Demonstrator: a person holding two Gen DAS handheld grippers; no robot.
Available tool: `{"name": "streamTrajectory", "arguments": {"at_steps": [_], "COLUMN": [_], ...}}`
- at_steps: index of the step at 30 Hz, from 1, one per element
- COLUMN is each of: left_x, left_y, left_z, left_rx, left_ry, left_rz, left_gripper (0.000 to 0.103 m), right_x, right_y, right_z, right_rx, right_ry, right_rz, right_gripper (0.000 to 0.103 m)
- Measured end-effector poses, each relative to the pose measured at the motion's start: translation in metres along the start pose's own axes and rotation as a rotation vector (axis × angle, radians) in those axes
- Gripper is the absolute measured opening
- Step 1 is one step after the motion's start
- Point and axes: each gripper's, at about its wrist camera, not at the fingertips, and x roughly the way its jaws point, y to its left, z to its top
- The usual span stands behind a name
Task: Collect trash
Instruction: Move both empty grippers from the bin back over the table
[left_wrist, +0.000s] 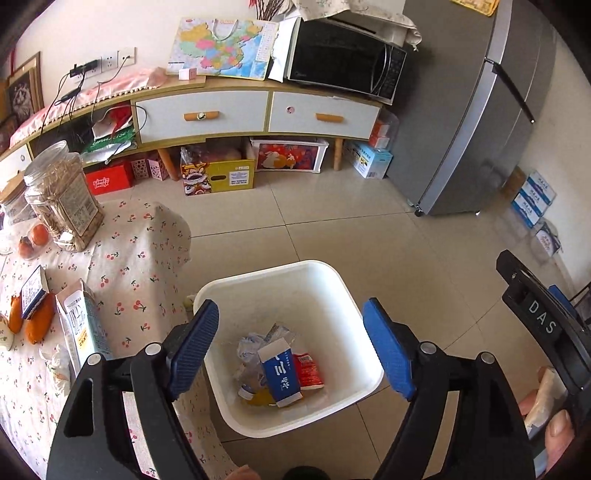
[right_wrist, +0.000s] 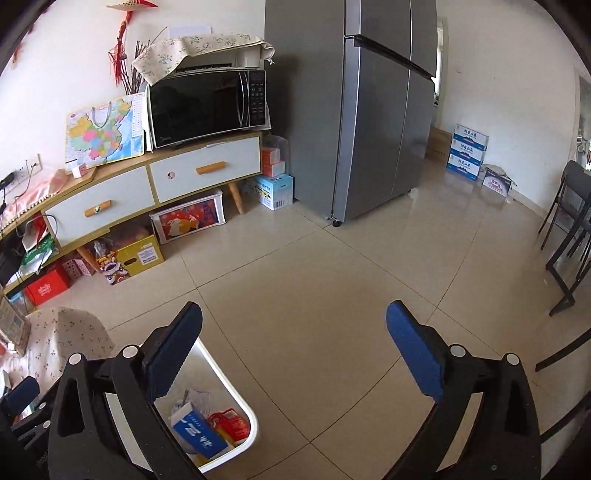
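While both my hand-held grippers gape empty over the white bin, the milk carton at the counter edge could topple if I reach carelessly.

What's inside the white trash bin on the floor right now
In the white bin: a blue and white carton on top, a red packet beside it, crumpled clear plastic behind, something yellow beneath. Anything under these is covered.
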Motion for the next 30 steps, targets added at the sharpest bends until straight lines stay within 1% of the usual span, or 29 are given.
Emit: {"name": "streamTrajectory", "arguments": {"at_steps": [8,13,17,21,24,30], "left_x": [-0.015,-0.026,-0.035,-0.042,-0.046,-0.057], "left_y": [0.032,0.059,0.086,0.115,0.135,0.169], "left_z": [-0.006,-0.012,-0.019,-0.029,-0.035,-0.048], "left_rx": [-0.033,-0.055,-0.087,-0.121,-0.143,-0.160], "left_ry": [-0.039,-0.054,-0.061,-0.051,-0.043,-0.046], "left_rz": [0.102,0.166,0.206,0.236,0.259,0.312], "left_gripper": [0.088,0.088,0.088,0.088,0.088,0.088], "right_x": [-0.015,-0.030,-0.041,-0.049,-0.057,-0.075], "right_y": [0.030,0.057,0.084,0.113,0.130,0.165], "right_z": [-0.007,-0.015,-0.026,-0.039,-0.047,-0.064], "right_rx": [-0.062,-0.115,-0.183,-0.251,-0.275,-0.303], "right_ry": [-0.023,-0.043,-0.048,-0.032,-0.011,-0.006], "right_rz": [0.032,0.064,0.087,0.118,0.155,0.216], "right_gripper": [0.096,0.096,0.096,0.096,0.096,0.096]}}
